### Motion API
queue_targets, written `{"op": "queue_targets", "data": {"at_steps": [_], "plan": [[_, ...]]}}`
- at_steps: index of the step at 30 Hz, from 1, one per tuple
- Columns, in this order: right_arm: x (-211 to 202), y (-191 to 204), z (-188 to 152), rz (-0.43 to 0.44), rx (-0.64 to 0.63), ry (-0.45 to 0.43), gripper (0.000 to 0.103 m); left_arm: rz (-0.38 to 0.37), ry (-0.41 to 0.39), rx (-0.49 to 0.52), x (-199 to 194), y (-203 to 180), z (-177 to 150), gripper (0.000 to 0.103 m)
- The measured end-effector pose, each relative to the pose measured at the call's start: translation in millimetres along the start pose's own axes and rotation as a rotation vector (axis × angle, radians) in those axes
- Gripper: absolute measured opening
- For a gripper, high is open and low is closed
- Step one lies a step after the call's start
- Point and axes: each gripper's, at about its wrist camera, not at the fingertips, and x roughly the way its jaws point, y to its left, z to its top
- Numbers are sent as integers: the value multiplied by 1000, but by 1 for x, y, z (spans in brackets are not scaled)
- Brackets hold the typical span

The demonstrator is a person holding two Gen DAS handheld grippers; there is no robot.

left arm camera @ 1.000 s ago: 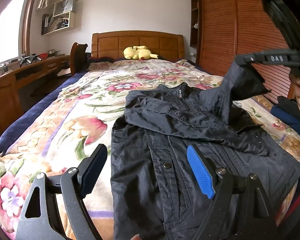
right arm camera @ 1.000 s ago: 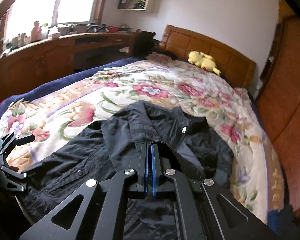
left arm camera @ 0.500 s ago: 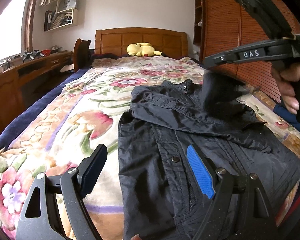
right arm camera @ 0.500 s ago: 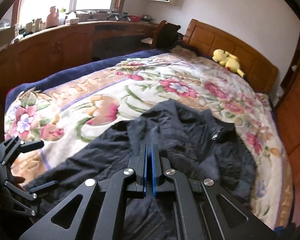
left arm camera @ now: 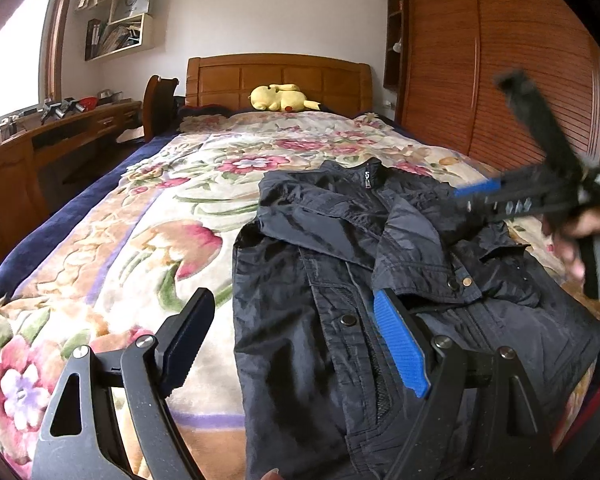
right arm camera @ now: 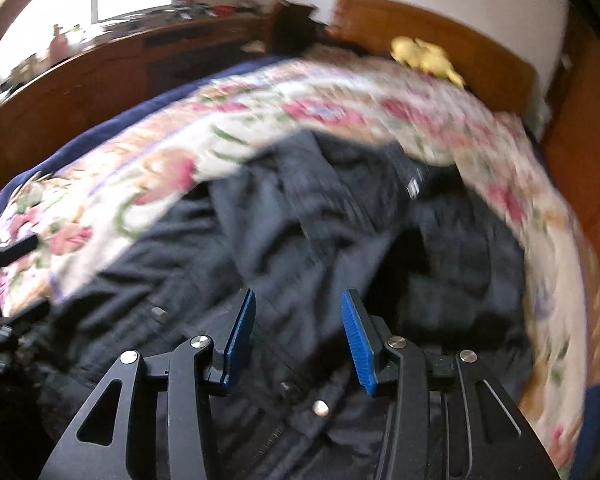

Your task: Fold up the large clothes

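Observation:
A black snap-button jacket (left arm camera: 340,280) lies on the floral bedspread (left arm camera: 148,240), collar toward the headboard, with its right sleeve folded across the chest. My left gripper (left arm camera: 292,328) hovers open over the jacket's lower left edge, nothing between its fingers. In the left wrist view the right gripper (left arm camera: 476,196) is a blur above the jacket's right shoulder, held by a hand (left arm camera: 580,240). The right wrist view is blurred: the right gripper (right arm camera: 296,336) has its jaws opening above the jacket (right arm camera: 300,248), with no cloth between the blue pads.
A yellow plush toy (left arm camera: 280,98) rests by the wooden headboard (left arm camera: 276,76). A wooden desk (left arm camera: 40,148) runs along the bed's left side, and a slatted wooden wardrobe (left arm camera: 500,80) stands on the right. A chair (left arm camera: 158,104) sits by the desk.
The right gripper came down with the sleeve, laid it across the jacket's chest and let go as its jaws parted. The left gripper stayed put and open.

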Motion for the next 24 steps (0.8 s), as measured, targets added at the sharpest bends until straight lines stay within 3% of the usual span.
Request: {"op": "queue_targets", "data": {"at_steps": [6, 16, 17, 19, 24], "plan": [[38, -31, -34, 26, 127, 77, 47, -1, 8, 13, 3, -6, -2, 83], [62, -28, -50, 106, 122, 110, 46, 5, 37, 26, 12, -10, -7, 83], [63, -25, -50, 111, 112, 107, 42, 6, 40, 28, 12, -11, -8, 83], [62, -20, -49, 108, 71, 96, 9, 6, 44, 30, 13, -11, -8, 83], [45, -16, -29, 107, 10, 17, 5, 5, 46, 29, 12, -8, -10, 83]]}}
